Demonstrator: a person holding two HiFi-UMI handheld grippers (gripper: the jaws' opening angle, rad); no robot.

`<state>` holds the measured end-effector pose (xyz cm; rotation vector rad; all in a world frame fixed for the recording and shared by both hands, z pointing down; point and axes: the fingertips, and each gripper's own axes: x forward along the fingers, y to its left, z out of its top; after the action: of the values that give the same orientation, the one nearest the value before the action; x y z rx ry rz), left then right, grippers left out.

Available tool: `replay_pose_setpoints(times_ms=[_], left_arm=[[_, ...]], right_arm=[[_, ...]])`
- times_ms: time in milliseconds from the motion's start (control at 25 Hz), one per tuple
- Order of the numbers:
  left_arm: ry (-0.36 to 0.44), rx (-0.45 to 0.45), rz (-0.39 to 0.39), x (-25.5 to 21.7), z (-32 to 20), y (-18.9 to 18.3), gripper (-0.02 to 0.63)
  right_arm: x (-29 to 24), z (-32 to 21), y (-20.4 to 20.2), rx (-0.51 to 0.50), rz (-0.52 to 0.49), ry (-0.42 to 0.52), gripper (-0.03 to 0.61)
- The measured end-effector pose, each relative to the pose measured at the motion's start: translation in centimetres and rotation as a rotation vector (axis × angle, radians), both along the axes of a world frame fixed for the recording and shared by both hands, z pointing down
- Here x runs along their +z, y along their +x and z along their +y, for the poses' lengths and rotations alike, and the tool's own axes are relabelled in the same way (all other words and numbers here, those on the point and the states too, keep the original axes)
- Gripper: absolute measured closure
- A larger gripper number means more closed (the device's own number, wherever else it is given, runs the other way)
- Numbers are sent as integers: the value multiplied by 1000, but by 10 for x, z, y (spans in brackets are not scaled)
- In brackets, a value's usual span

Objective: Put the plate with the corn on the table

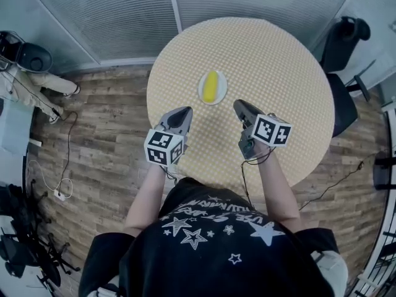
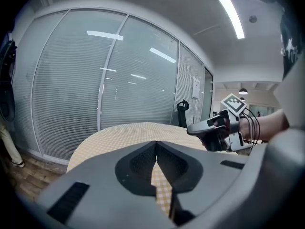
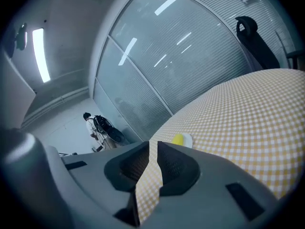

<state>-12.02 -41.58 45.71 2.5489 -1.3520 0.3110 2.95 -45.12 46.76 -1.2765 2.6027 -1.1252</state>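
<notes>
Round checkered table [image 1: 278, 54]. White plate [image 1: 203, 93] with corn cob [image 1: 211, 86] sits on it near centre. Left hand-held gripper [image 1: 184, 111] just near-side of plate, jaws closed, empty. Right hand-held gripper [image 1: 238, 105] also near-side of plate, jaws a thin slit apart, empty.

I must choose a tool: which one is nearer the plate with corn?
Right, by little. The right tool lies below-right of the plate in the head view; the left tool below-left, slightly farther.
</notes>
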Motion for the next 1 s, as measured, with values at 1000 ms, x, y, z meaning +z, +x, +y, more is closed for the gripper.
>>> replay_pose_setpoints(times_ms=[1000], left_arm=[[48,58,-32,-21,165,121,606]], right_arm=[[-20,198,106,-91,173,189,525]])
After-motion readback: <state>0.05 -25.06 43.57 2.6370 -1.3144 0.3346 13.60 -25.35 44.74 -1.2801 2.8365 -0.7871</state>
